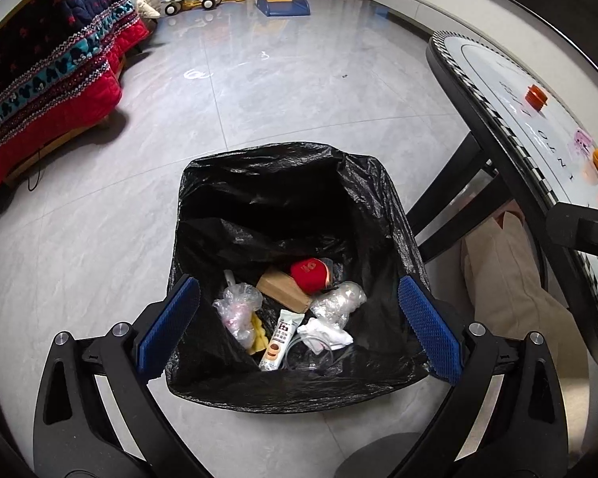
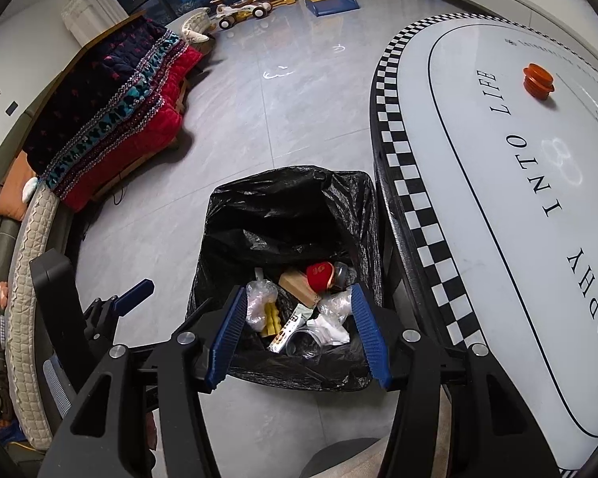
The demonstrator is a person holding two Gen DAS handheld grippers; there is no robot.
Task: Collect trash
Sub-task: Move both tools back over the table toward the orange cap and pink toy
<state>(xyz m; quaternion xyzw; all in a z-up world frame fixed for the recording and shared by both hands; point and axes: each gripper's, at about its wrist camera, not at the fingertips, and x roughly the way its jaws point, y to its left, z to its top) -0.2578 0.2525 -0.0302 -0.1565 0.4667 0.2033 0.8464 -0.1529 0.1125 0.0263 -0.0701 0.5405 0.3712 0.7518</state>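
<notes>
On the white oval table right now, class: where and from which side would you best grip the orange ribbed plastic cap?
Grip the orange ribbed plastic cap across its narrower ribbed body below the wider top flange, coming from above; it stands alone on the table.

Black bin bag (image 1: pixel 291 199); blue claw pads (image 1: pixel 169 324); grey marbled floor (image 1: pixel 259 91); white tabletop (image 2: pixel 498 183) with black-and-white checkered rim; orange lid (image 2: pixel 538 81); red-and-navy patterned blanket (image 1: pixel 48 63).

A bin lined with a crinkled black plastic bag (image 1: pixel 299 183) stands open on the grey tiled floor, just beside the table. At its bottom lie a red round lid (image 1: pixel 309 275), a tan cardboard piece (image 1: pixel 283 292), crumpled clear wrap (image 1: pixel 237 304), a white snack wrapper (image 1: pixel 280 338) and a crumpled white tissue (image 1: pixel 325 332).
</notes>
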